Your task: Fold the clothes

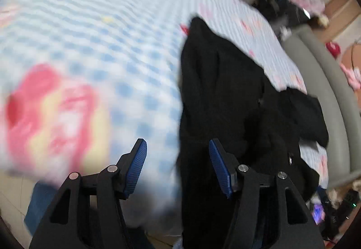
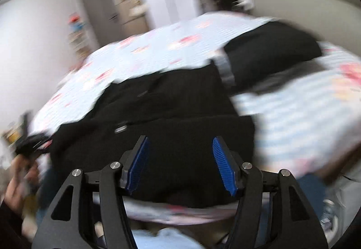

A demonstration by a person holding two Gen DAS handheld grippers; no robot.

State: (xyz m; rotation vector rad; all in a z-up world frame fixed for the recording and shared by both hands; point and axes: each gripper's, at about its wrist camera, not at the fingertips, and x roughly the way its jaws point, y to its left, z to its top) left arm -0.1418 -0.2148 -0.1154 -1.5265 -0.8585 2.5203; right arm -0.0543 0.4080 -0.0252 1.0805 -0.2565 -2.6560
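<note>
A black garment point(image 1: 225, 95) with small buttons lies crumpled along the right side of a bed covered by a blue-checked sheet with pink prints point(image 1: 101, 35). My left gripper point(image 1: 178, 158) hovers open over the garment's left edge, its right finger above the black cloth and its left finger above the sheet. In the right wrist view the same black garment point(image 2: 169, 102) spreads across the near edge of the bed. My right gripper point(image 2: 180, 158) is open just above it, with nothing pinched between the blue pads point(image 2: 137, 163). Both views are motion-blurred.
A second dark bundle point(image 2: 270, 50) rests farther back on the bed. A grey padded bed frame point(image 1: 327, 91) curves along the right, with cluttered floor beyond it. A blurred hand point(image 2: 20, 163) shows at the left edge. A grey door point(image 2: 99, 7) stands behind the bed.
</note>
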